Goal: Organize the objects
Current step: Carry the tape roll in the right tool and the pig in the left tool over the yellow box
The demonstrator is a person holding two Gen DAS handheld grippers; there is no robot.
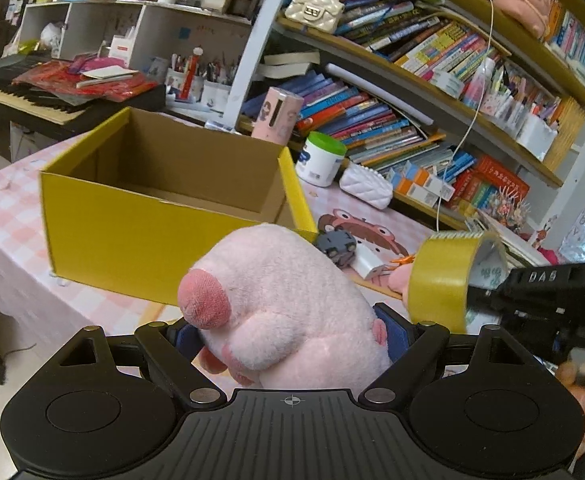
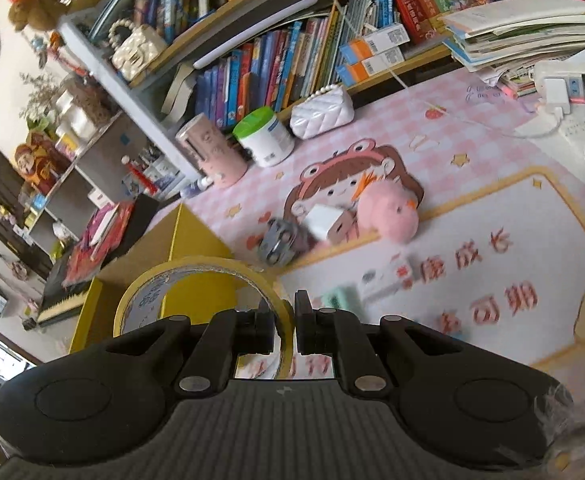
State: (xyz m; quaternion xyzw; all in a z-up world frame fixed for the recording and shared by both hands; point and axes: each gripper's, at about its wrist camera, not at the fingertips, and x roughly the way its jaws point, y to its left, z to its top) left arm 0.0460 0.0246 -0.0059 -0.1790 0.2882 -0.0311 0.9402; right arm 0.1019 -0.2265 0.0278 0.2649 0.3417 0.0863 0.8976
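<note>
Spreading under everything, a desk (image 2: 492, 128) wearing a pink checked cover with cartoon prints. Standing on it toward the left, a yellow cardboard box (image 1: 132, 232), open at the top, brown inside, showing nothing inside in the part visible. Leaning behind, rows of books (image 1: 372, 120) on wooden shelves. Being carried in front of the box's near wall, a pink plush toy (image 1: 292, 300), squeezed between the blue pads of the left tongs (image 1: 292, 336), jaws standing wide around its body. Being pinched by the right tongs (image 2: 288, 328), a roll of yellow tape (image 2: 196, 280), jaws closed tight on its wall, one finger inside the ring and one outside, the roll hanging just beside the plush and near the box's corner. Lying on the desk beyond, a smaller pink plush (image 2: 388, 212), touching a white block (image 2: 324, 220), and a grey toy car (image 2: 276, 244) just beside that. Standing near the shelf, a white tub with a green lid (image 2: 264, 136), a pink cylinder (image 2: 212, 152) and a white quilted purse (image 2: 320, 112).
</note>
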